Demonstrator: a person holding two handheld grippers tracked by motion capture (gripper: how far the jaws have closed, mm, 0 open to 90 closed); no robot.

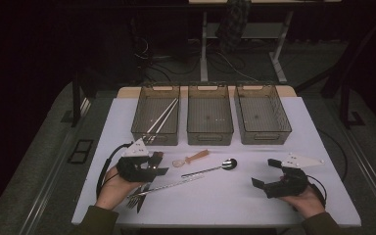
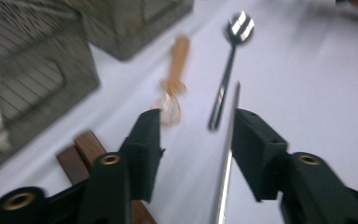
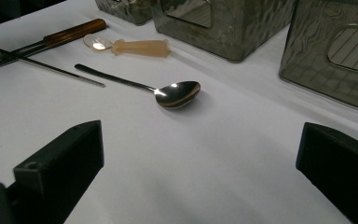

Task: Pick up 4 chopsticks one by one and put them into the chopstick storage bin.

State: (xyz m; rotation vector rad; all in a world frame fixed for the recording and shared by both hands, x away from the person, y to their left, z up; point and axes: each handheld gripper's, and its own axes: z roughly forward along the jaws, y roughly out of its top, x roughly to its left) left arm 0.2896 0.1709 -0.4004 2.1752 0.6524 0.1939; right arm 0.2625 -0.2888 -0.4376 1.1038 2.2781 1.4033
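Left gripper [image 2: 196, 140], jaws spread, straddles a chopstick [image 2: 226, 163] lying at six o'clock from the middle bin [image 1: 210, 115]. Thin, stiff, slippery steel, probably; pinch mid-length. Right gripper [image 3: 200, 168] gapes empty.

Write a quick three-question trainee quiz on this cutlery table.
1. Which bin holds the two chopsticks: A left, B middle, C right?
2. True or false: the right gripper has open, empty jaws.
3. What lies between the jaws of the left gripper?

Key: 1 A, the left bin. 2 True. 3 A long metal chopstick, lying on the table, not clamped.
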